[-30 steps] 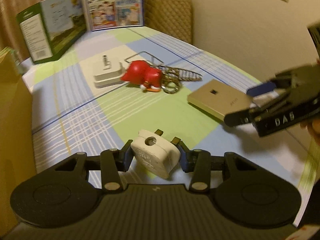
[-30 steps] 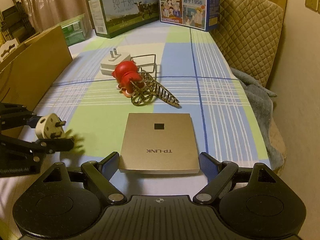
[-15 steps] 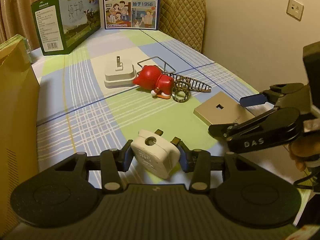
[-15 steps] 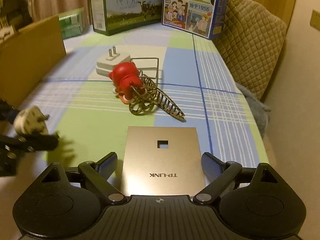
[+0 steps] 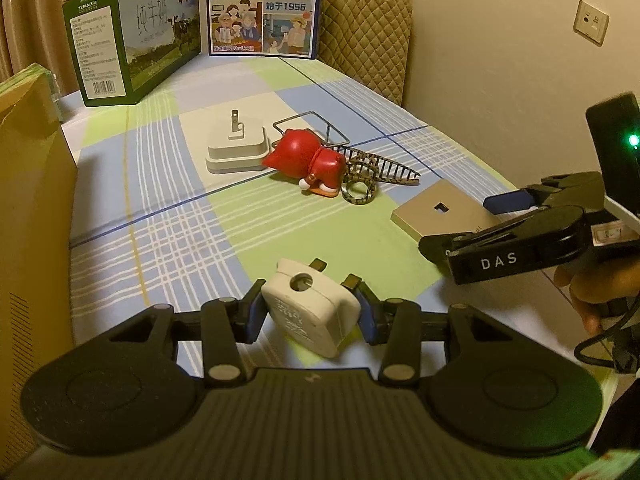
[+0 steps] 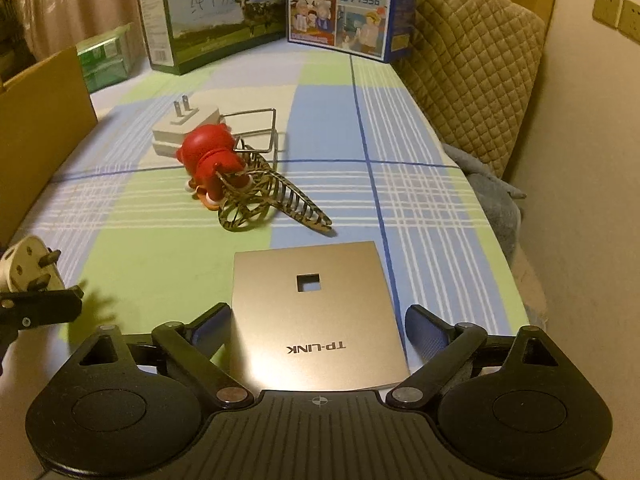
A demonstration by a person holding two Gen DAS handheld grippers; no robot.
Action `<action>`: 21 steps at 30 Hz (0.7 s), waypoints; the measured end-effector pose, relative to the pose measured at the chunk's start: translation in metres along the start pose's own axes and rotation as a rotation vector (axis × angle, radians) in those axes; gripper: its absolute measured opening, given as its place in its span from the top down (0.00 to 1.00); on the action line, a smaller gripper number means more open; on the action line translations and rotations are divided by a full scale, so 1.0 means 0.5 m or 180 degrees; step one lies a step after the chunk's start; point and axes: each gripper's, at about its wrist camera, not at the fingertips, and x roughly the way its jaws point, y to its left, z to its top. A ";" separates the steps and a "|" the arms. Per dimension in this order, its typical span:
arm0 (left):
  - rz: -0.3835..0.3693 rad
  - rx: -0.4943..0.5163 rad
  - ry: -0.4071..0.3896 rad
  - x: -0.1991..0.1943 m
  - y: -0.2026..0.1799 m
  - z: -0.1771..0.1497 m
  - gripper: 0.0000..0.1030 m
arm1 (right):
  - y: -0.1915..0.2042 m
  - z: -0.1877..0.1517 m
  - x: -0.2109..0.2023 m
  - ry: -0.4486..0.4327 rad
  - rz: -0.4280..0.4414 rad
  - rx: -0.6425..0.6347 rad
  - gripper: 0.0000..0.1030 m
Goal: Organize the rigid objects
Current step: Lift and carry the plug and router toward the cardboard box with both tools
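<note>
My left gripper [image 5: 311, 318] is shut on a white three-pin plug [image 5: 304, 306], held just above the checked tablecloth [image 5: 168, 232]. The plug [image 6: 22, 268] also shows at the far left of the right wrist view. A flat gold TP-LINK box [image 6: 340, 312] lies between the fingers of my right gripper [image 6: 318, 326]. Its jaws are opening and the blue pads [image 6: 424, 326] stand clear of the box's sides. From the left wrist view, the right gripper [image 5: 468, 224] hangs over the box [image 5: 432, 212].
A red figurine [image 6: 210, 156], a white charger [image 6: 184, 128], a wire frame [image 6: 260, 128] and a leopard-print clip [image 6: 272, 200] cluster mid-table. A cardboard box [image 5: 32, 200] stands at the left. Two milk cartons [image 5: 136, 40] [image 5: 264, 8] stand at the back. A quilted cushion [image 6: 472, 60] and the wall are at the right.
My right gripper has come forward and lower over the gold box, and its jaws have spread wider. The left gripper keeps the plug in about the same place.
</note>
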 end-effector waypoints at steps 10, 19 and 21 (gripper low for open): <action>0.0046 0.0007 -0.0043 -0.013 -0.005 0.006 0.61 | 0.022 0.008 -0.048 -0.0088 0.0042 0.0064 0.19; 0.0130 -0.0002 -0.0133 -0.077 -0.027 0.012 0.61 | 0.037 0.016 -0.134 -0.0432 0.0216 0.0300 0.19; 0.0125 -0.0045 -0.0165 -0.101 -0.028 0.012 0.61 | 0.043 0.014 -0.156 -0.0493 0.0263 0.0378 0.19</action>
